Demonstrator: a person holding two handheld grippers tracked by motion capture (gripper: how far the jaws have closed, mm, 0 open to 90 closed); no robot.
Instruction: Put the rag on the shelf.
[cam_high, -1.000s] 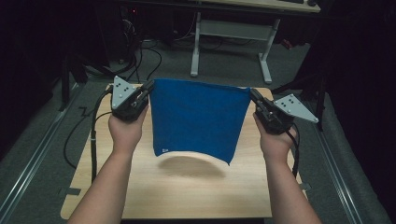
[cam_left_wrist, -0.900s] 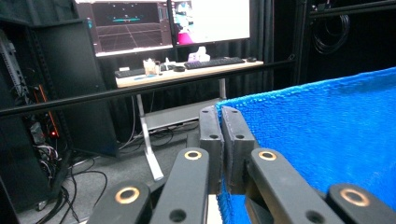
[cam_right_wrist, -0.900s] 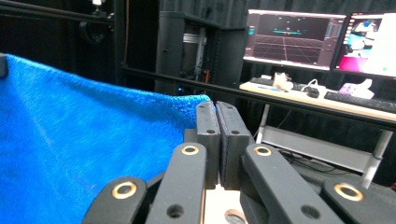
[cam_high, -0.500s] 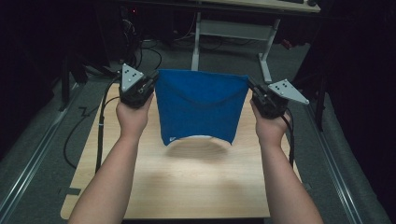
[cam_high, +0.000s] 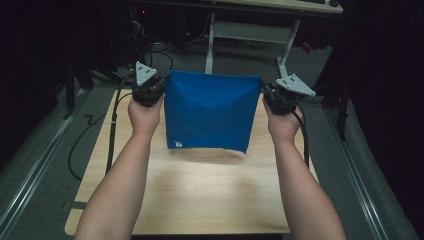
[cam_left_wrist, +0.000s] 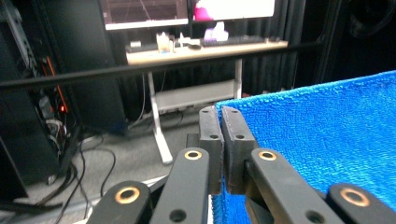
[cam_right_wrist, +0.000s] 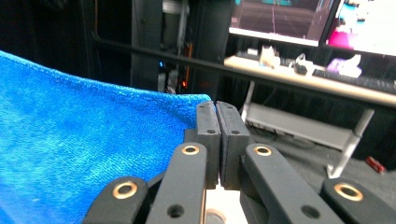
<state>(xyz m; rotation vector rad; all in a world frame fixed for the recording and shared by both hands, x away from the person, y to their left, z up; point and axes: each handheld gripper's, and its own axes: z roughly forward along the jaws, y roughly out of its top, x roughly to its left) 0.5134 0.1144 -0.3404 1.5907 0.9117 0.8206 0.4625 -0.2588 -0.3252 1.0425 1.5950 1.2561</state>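
Blue towel held up above a wooden table, stretched flat between two grippers; left gripper clamped shut on the upper left corner; right gripper clamped shut on the upper right corner; lower edge (small white tag at one corner) hanging just over the tabletop

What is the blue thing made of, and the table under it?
The blue cloth looks like soft terry or microfibre: tiny fuzzy loops show up close and it hangs limp. The table looks like pale wood or wood-look laminate, with faint grain lines and a smooth matte top.
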